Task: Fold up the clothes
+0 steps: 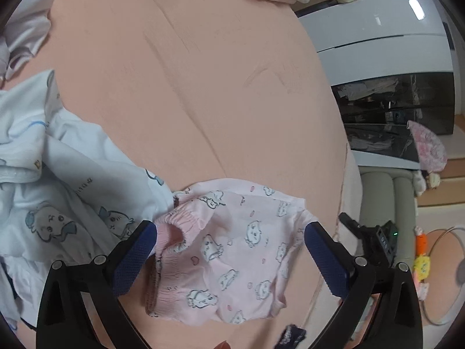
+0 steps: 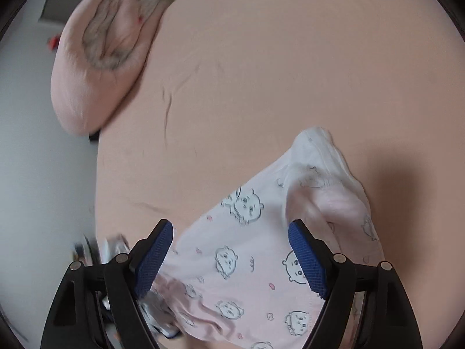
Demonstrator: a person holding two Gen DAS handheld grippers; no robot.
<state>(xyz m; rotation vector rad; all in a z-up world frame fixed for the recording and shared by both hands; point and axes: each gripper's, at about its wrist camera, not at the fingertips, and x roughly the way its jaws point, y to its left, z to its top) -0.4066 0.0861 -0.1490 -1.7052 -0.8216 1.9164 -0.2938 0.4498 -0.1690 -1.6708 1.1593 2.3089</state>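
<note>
A small pink garment (image 1: 229,250) printed with cartoon animals lies folded on the peach bed sheet (image 1: 203,87); its gathered elastic band faces left. My left gripper (image 1: 229,229) hovers over it, jaws spread wide, with the cloth lying below and between the blue pads (image 1: 136,256) but not pinched. In the right wrist view the same pink garment (image 2: 247,258) lies under my right gripper (image 2: 231,232), which is also open, pads apart and clear of the fabric. A raised fold of the garment stands at its far right corner.
A pale blue printed garment (image 1: 66,192) is heaped at the left, touching the pink one. A pink pillow (image 2: 98,67) lies at the far left corner of the bed. A white cabinet (image 1: 377,43) and floor clutter stand beyond the bed's right edge.
</note>
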